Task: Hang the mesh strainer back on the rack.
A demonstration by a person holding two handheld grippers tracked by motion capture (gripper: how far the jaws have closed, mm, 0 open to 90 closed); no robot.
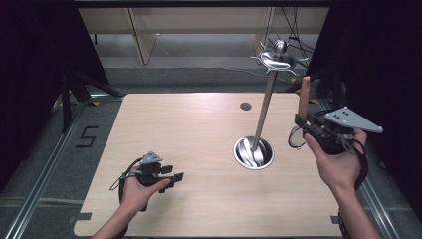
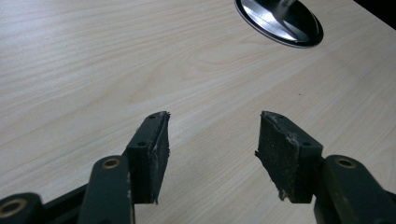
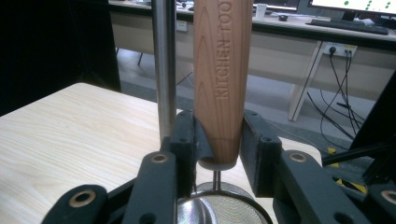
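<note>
A steel utensil stand rises from a round base [image 1: 254, 153] on the table's right half, its pole [image 1: 263, 112] leaning up to a ring of hooks [image 1: 278, 59]. My right gripper [image 1: 304, 123] hovers right of the pole, shut on the wooden handle [image 1: 303, 97] of a kitchen tool held upright. In the right gripper view the handle [image 3: 222, 79] is clamped between the jaws, a fine mesh strainer head [image 3: 224, 205] hangs below it, and the pole [image 3: 164, 70] stands just to its left. My left gripper [image 1: 176, 177] is open over bare table [image 2: 212, 140], with the base [image 2: 280, 21] farther off.
A small dark grommet hole [image 1: 245, 106] sits in the table near its far edge. Black curtains flank both sides. Beyond the table are wooden desk legs [image 1: 142, 40] and cables [image 1: 293, 35] on the floor.
</note>
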